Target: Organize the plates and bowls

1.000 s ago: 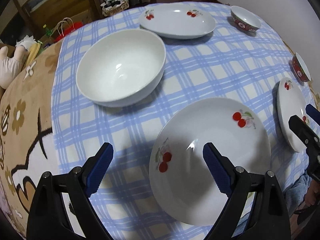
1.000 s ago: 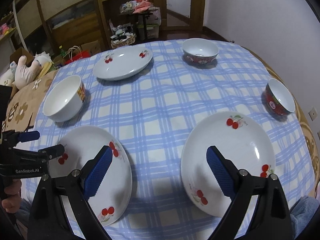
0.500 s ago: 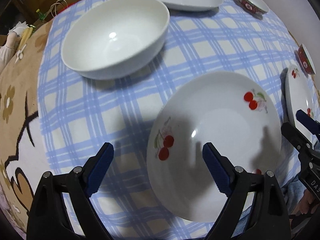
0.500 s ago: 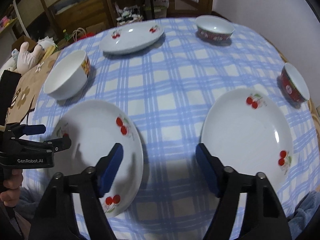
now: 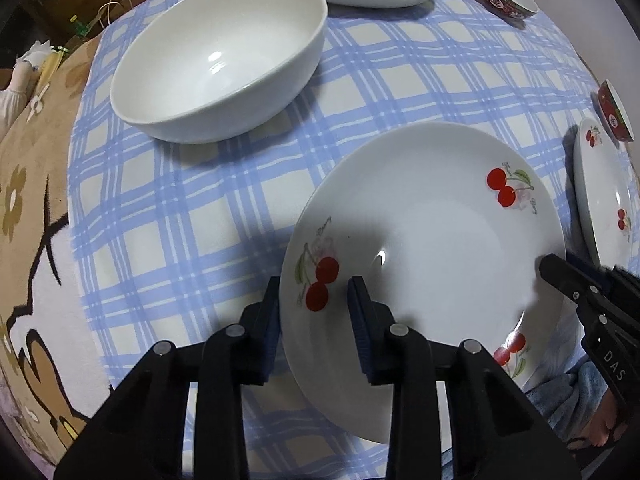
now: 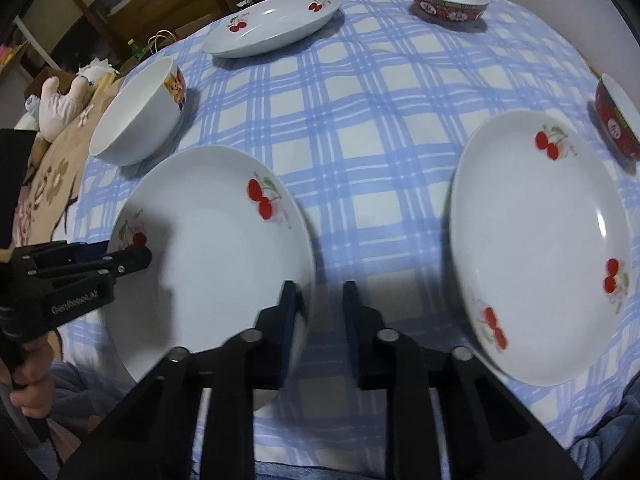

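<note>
A white cherry plate (image 5: 432, 232) lies near the table's front edge; it also shows in the right wrist view (image 6: 208, 256). My left gripper (image 5: 314, 316) has its jaws narrowed around the plate's left rim, one finger outside and one inside. My right gripper (image 6: 318, 312) is narrowed at the same plate's right rim; its left finger (image 6: 286, 320) overlaps the rim, and whether it grips is unclear. A second cherry plate (image 6: 540, 240) lies to the right. A large white bowl (image 5: 220, 56) stands behind the left plate.
A third cherry plate (image 6: 272, 24) lies at the back of the blue checked tablecloth (image 6: 372, 120). A red patterned bowl (image 6: 448, 0) stands at the back right, another (image 6: 616, 116) at the right edge. A stuffed toy (image 6: 64, 100) lies off the table's left side.
Both grippers moved down to the front-left plate and narrowed from wide open. The left one now straddles its left rim, the right one its right rim.
</note>
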The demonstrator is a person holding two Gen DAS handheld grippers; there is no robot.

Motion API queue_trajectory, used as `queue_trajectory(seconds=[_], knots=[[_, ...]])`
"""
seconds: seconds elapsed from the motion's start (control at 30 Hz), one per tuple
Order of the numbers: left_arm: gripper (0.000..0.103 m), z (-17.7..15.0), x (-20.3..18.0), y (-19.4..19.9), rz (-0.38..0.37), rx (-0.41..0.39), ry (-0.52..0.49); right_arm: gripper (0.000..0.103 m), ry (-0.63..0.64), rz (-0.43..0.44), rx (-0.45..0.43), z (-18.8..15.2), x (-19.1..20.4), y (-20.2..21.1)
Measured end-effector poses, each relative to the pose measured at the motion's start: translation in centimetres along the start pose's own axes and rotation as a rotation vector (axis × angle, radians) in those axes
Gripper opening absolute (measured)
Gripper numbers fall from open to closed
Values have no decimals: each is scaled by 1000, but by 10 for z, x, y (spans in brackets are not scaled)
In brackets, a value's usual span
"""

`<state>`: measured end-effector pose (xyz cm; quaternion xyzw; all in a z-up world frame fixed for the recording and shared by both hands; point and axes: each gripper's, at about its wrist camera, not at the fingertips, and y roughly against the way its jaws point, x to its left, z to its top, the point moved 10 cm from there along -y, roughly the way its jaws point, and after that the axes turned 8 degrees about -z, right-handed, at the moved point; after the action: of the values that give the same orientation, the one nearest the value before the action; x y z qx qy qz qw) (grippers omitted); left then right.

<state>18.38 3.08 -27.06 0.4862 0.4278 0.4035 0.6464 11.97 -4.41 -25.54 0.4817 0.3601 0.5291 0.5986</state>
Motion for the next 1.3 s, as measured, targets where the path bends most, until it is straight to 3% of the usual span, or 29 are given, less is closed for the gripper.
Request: queue_trajectory(seconds=[0.27,0.6,0.9,1.1,1.3], knots=[[26,-3,1,3,-56,2,23,9,-6,-5,-18,1,-1,5],[17,-9,-16,10,-30,-17,-42,8,-28,-17,-42,4,-17,13],[11,-6,-21,19,-83,-37,-17,7,-44,10,-83,10,-26,24],[11,-3,-26,35,-84,-96,-61,7,-64,8,-109,13,-34,33],[11,5,-38,48,-140,-133,-31,7,-95,22,-129,18,-48,47]])
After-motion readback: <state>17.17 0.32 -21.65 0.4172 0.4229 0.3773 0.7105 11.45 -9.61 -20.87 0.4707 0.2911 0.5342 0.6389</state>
